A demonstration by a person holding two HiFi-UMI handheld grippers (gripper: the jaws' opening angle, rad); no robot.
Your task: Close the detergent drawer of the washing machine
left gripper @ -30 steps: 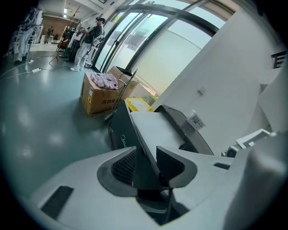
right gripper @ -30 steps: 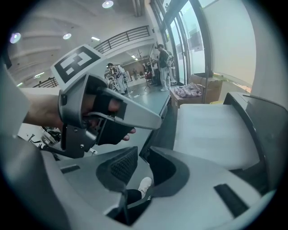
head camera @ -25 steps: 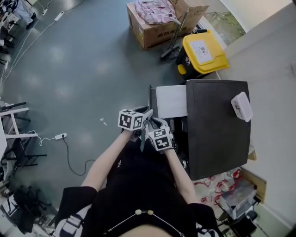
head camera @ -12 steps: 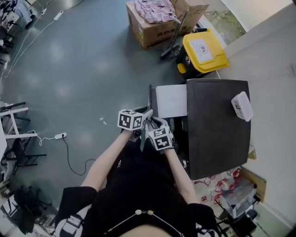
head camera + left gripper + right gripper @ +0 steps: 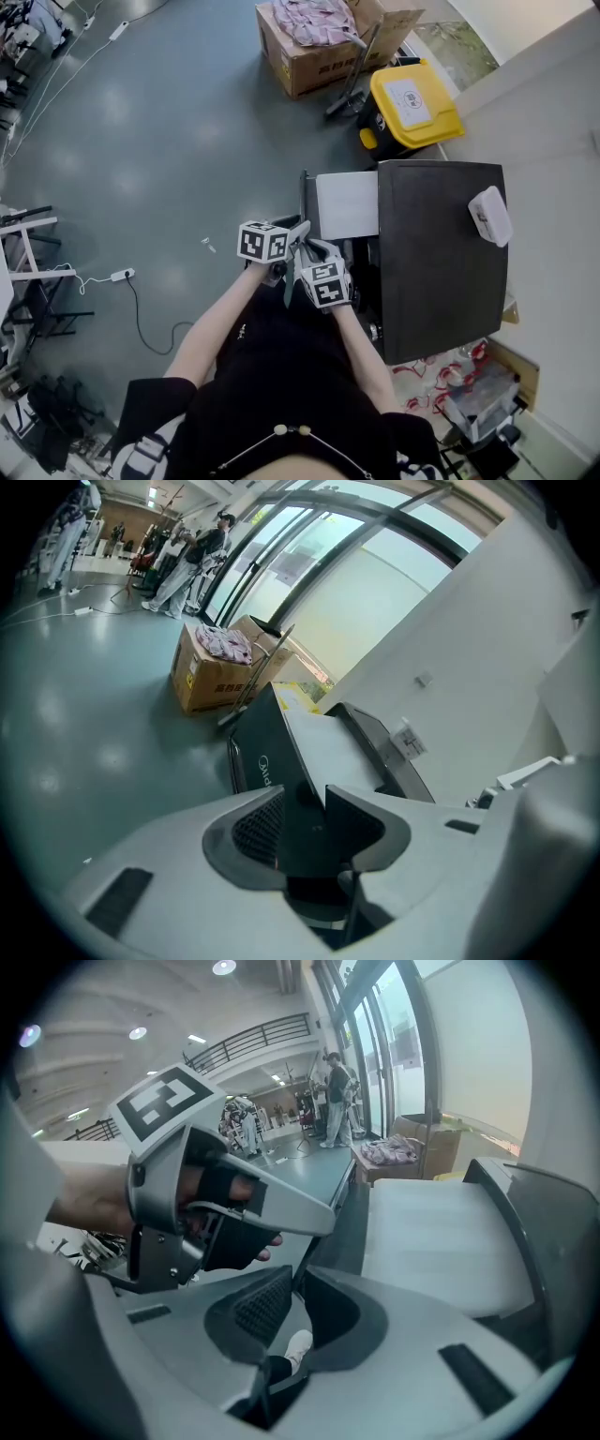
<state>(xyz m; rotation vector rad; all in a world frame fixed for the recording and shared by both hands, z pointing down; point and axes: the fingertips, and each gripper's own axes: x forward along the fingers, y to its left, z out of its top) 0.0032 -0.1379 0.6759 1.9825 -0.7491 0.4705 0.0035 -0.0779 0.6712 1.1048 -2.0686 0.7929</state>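
The single detergent drawer [image 5: 347,204] is standing pulled out from the washing machine [image 5: 441,253], its white tray sticking out past the machine's dark top and its dark front panel [image 5: 272,752] facing the open floor. Two grippers are working at that panel's near end. The left gripper [image 5: 298,803] is pinching the panel's end between its jaws. The right gripper [image 5: 297,1288] is sitting just beside it, jaws drawn almost together on nothing. The person is reaching both forearms forward, hands side by side. Beyond the machine one cardboard box [image 5: 328,47] and one yellow-lidded bin [image 5: 411,103] are standing; one small white box [image 5: 490,216] is lying on its top.
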